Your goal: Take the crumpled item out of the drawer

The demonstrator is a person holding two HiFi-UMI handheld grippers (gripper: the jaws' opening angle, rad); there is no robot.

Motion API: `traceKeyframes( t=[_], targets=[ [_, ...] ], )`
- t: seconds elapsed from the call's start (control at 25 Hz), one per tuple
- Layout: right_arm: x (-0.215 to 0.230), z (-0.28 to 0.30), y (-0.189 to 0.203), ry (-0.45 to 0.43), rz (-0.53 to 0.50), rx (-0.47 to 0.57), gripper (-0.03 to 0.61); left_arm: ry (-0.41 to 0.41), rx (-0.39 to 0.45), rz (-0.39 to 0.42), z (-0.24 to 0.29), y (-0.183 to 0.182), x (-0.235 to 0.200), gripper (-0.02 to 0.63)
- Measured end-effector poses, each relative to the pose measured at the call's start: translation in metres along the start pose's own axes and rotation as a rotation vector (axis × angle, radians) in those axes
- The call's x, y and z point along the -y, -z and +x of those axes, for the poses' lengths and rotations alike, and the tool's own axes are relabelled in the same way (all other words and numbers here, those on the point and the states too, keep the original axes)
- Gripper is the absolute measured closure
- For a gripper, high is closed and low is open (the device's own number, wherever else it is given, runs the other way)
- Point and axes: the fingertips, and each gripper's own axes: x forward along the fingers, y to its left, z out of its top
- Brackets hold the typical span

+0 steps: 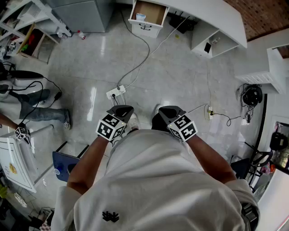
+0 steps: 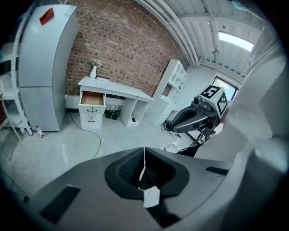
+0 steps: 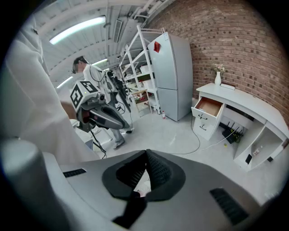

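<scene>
A: Judging progress: what is done?
B: Nothing is removed. The crumpled item is seen in the open drawer at the counter's left end. The left claw and right claw are held closed, empty, well apart from it.

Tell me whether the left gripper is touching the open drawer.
Apart. The head view shows the left gripper close to the person's body, with a wide stretch of floor between it and the open drawer.
</scene>
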Motion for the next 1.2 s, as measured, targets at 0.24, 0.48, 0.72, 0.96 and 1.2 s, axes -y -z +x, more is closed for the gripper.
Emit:
traceKeyframes(
  t=[0.24,0.48,0.72,0.96,1.2],
  targets=[
    [0.060,0.012,-0.013,-0.005,0.012,0.009,0.551,0.011,0.002,0.010,0.046,-0.044,-0.021,0.588],
    [0.162,0.009,-0.062,-0.071,0.003,0.039,0.549,-0.042,-0.015,0.012,0.099,-0.138,-0.049,0.588],
    [0.261,0.005,-0.104,-0.040,0.001,0.082,0.546,-0.118,-0.015,0.064,0.146,-0.221,-0.103,0.588],
    [0.317,0.020,-0.091,-0.008,0.047,0.090,0.491,-0.156,-0.047,0.163,0.194,-0.242,-0.141,0.588],
    [0.414,-0.015,-0.125,-0.019,0.147,0.113,0.491,-0.171,-0.144,0.262,0.255,-0.347,-0.175,0.588]
  ],
)
